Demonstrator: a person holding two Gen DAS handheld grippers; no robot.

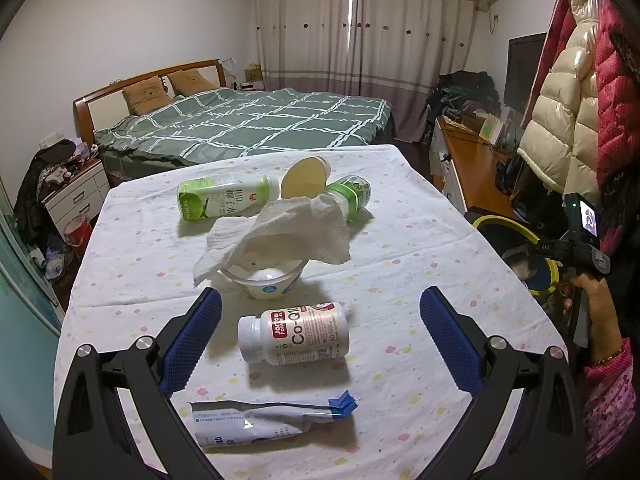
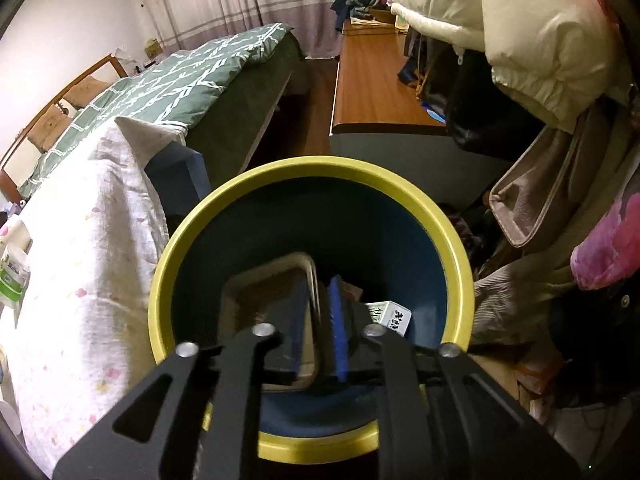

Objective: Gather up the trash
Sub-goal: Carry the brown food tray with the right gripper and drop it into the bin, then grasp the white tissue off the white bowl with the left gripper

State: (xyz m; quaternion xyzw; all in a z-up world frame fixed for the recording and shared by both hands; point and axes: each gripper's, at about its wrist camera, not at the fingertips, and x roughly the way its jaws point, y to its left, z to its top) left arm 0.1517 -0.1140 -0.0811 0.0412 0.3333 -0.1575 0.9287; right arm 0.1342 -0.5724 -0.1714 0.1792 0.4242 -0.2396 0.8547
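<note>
My left gripper (image 1: 320,304) is open above the table, its blue pads either side of a white Co-Q10 pill bottle (image 1: 294,337) lying on its side. A torn white and blue wrapper (image 1: 264,420) lies nearer. Beyond are a white cup (image 1: 266,280) under a crumpled tissue (image 1: 280,236), a green drink bottle (image 1: 224,197), a small green bottle (image 1: 350,194) and a round lid (image 1: 306,178). My right gripper (image 2: 318,292) is shut on the rim of a dark rectangular tray (image 2: 264,292), held over the yellow-rimmed blue trash bin (image 2: 456,240), which also shows in the left wrist view (image 1: 516,232). A small carton (image 2: 390,314) lies inside the bin.
The table has a white dotted cloth (image 1: 400,248). The bin stands off its right edge. A bed (image 1: 248,120) is behind, a wooden desk (image 2: 372,92) to the right, and coats (image 1: 572,112) hang close above the bin.
</note>
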